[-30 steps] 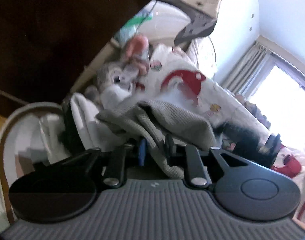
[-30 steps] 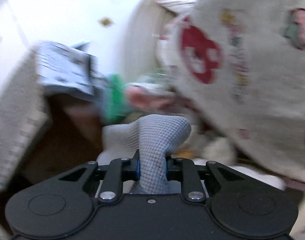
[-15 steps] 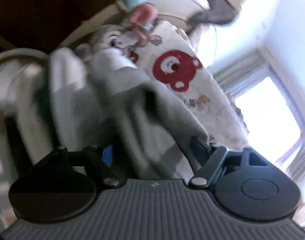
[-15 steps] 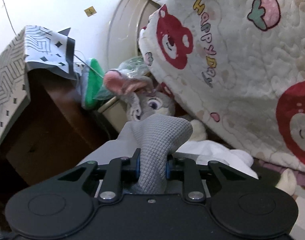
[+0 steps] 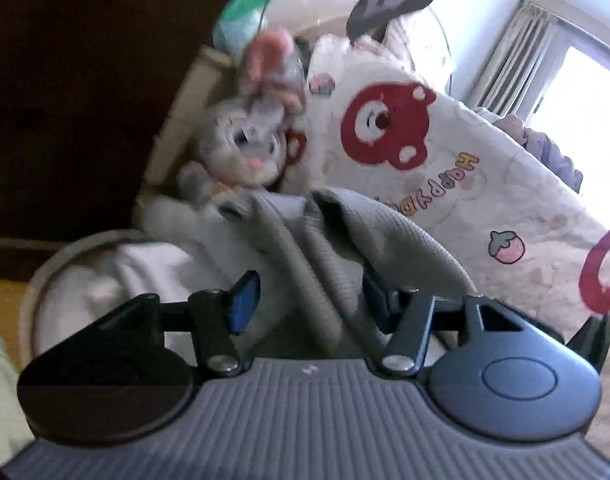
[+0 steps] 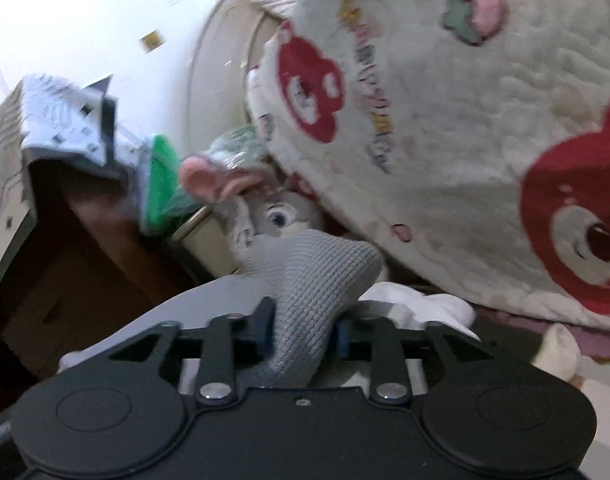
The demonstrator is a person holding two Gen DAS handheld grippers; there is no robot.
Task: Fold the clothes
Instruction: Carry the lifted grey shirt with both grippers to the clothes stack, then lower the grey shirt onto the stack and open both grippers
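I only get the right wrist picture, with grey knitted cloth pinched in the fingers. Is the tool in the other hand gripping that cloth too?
Observer: No. The left gripper has its fingers spread wide, and the grey knit garment only lies loose between them.
Operator: What's behind the cloth over there?
Observer: A plush rabbit with its whole face showing, pink tongue out, next to the bear-print quilt.
Operator: Where does the daylight come from?
Observer: A bright window with curtains, at the top right of the left wrist view.
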